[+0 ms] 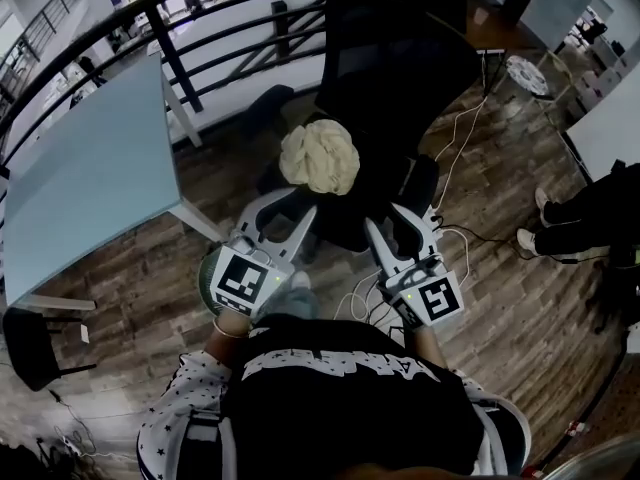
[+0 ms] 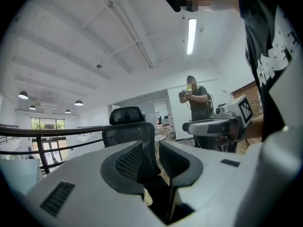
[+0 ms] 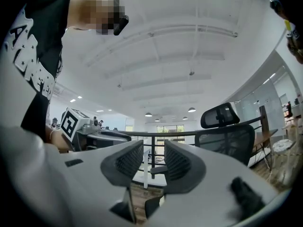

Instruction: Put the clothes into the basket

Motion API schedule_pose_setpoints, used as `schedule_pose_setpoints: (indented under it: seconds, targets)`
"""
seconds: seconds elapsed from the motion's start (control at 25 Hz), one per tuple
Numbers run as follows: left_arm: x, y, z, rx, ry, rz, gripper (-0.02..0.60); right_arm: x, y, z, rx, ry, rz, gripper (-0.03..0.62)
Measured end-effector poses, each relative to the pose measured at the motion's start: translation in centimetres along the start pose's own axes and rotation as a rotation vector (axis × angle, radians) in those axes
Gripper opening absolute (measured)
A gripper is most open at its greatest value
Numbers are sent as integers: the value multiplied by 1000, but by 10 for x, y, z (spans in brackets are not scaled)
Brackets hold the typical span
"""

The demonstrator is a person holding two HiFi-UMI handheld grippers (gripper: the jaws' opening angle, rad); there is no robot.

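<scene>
A cream bundle of cloth [image 1: 320,156] lies on the seat of a black office chair [image 1: 400,68]. Just short of it, my left gripper [image 1: 285,208] is open with nothing between its jaws. My right gripper [image 1: 390,218] is beside it, also open and empty, at the chair's near edge. Past the open left gripper [image 2: 154,150], the left gripper view takes in the chair's back [image 2: 129,126] and a sliver of the cream cloth [image 2: 147,198] low between the jaws. The right gripper [image 3: 154,162] frames a railing and a table. No basket shows clearly in any view.
A glass-topped table [image 1: 90,168] stands to the left and a dark railing [image 1: 180,58] runs behind it. White cables [image 1: 460,138] trail over the wooden floor right of the chair. Someone's feet [image 1: 540,218] are at the right. Another person [image 2: 196,103] stands further off.
</scene>
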State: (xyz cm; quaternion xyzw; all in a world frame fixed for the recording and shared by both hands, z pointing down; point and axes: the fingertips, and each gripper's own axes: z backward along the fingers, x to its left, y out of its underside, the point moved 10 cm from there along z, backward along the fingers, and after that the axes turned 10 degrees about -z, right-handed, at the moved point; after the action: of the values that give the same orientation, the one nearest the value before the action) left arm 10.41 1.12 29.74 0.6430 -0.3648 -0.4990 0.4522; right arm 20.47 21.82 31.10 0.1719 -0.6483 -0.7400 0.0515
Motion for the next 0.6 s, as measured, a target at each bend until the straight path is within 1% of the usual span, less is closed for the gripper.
schedule_pose_setpoints:
  seconds: [0.24, 0.6]
  targets:
    - [36, 9, -21, 8, 1, 3, 100, -21, -3, -40, 6, 0, 4, 123]
    - [64, 18, -40, 8, 17, -6, 104, -34, -7, -66, 5, 21, 16, 132]
